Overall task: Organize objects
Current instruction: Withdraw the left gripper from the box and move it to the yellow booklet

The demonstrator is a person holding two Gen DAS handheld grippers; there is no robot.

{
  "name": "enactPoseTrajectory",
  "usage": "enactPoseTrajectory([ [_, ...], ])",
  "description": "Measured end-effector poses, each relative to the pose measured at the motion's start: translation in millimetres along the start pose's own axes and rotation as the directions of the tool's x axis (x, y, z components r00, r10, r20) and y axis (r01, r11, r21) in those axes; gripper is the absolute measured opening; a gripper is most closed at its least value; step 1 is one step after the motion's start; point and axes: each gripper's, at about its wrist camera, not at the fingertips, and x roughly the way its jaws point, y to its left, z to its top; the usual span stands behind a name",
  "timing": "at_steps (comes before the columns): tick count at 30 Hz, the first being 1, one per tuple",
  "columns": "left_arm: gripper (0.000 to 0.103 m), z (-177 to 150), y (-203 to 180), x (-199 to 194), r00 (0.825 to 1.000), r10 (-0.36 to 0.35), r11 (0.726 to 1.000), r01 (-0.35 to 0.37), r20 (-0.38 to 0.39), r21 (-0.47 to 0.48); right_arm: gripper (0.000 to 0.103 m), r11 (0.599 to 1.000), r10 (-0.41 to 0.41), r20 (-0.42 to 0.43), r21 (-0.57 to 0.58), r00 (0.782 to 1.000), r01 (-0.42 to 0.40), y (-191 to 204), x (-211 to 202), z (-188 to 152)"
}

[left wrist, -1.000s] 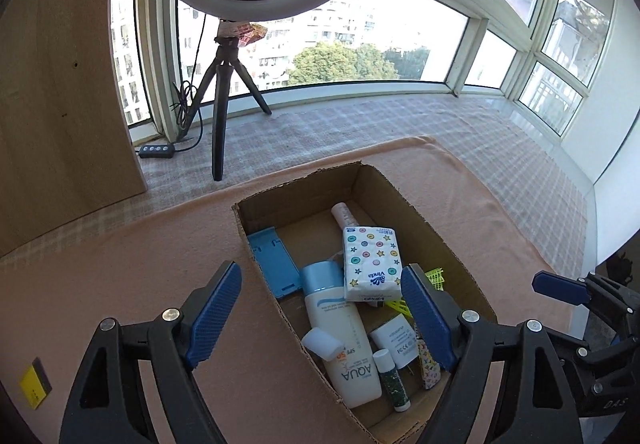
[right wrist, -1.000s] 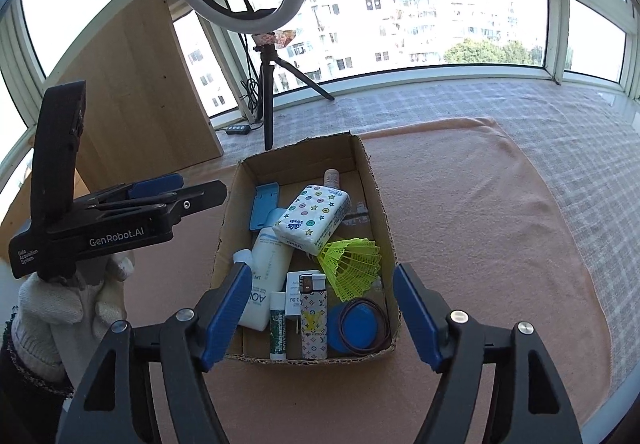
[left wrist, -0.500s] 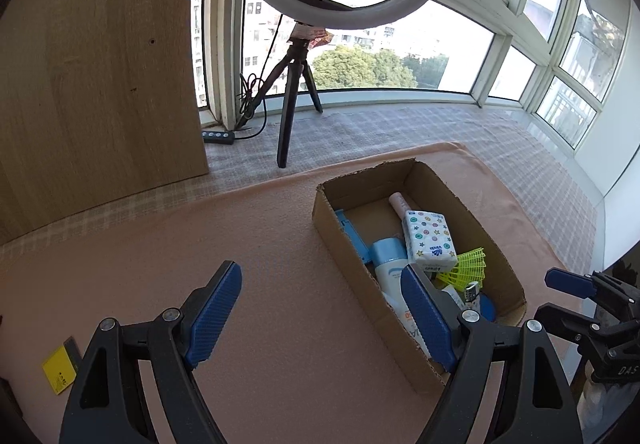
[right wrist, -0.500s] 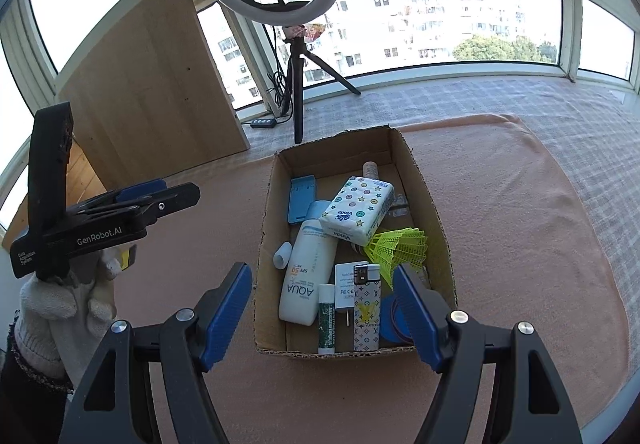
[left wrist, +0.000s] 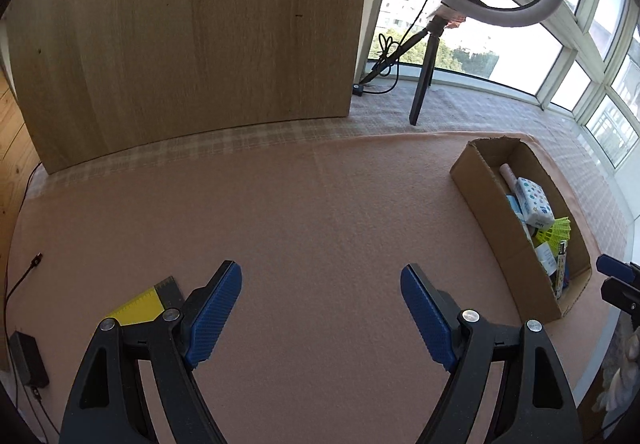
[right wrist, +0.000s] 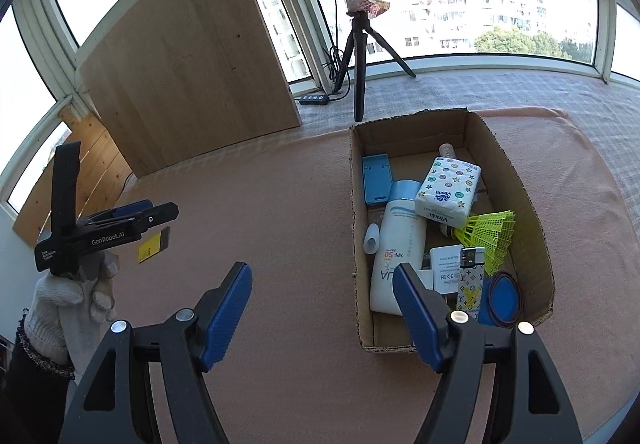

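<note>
Both grippers have swung away from the cardboard box (right wrist: 448, 228): the left gripper (left wrist: 320, 308), jaws wide with nothing between them, now faces bare pink cloth (left wrist: 320, 212), the box far off to its right. Just left of its near finger lies a yellow card (left wrist: 140, 308). The right gripper (right wrist: 322, 308), also wide and empty, has the box ahead-right, its right finger overlapping the sunscreen bottle (right wrist: 396, 244); beyond sit the lighter (right wrist: 470, 280), tissue pack (right wrist: 448, 192) and shuttlecock (right wrist: 488, 232). Likely risk: reaching in, a finger could catch the box wall and drag it, since the items are crowded.
</note>
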Motion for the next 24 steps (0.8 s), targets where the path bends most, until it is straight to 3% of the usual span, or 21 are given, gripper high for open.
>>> enactPoseTrajectory([
  [14,0.084,-13,145,34,0.992,-0.015,0.989,-0.003,-0.124,-0.148,0.069,1.000,0.021,-0.043,0.009,0.999,-0.021,42,15,-13],
  [19,0.084,-15,174,48,0.988,-0.018,0.983,-0.011,-0.153,-0.185,0.069,0.999,0.007,-0.056,0.034,0.998,-0.005,38,14,-20],
  [24,0.084,-20,189,62,0.979,-0.064,0.974,0.019,-0.192,-0.227,0.069,0.997,0.004,-0.066,0.071,0.998,0.000,31,14,-24],
])
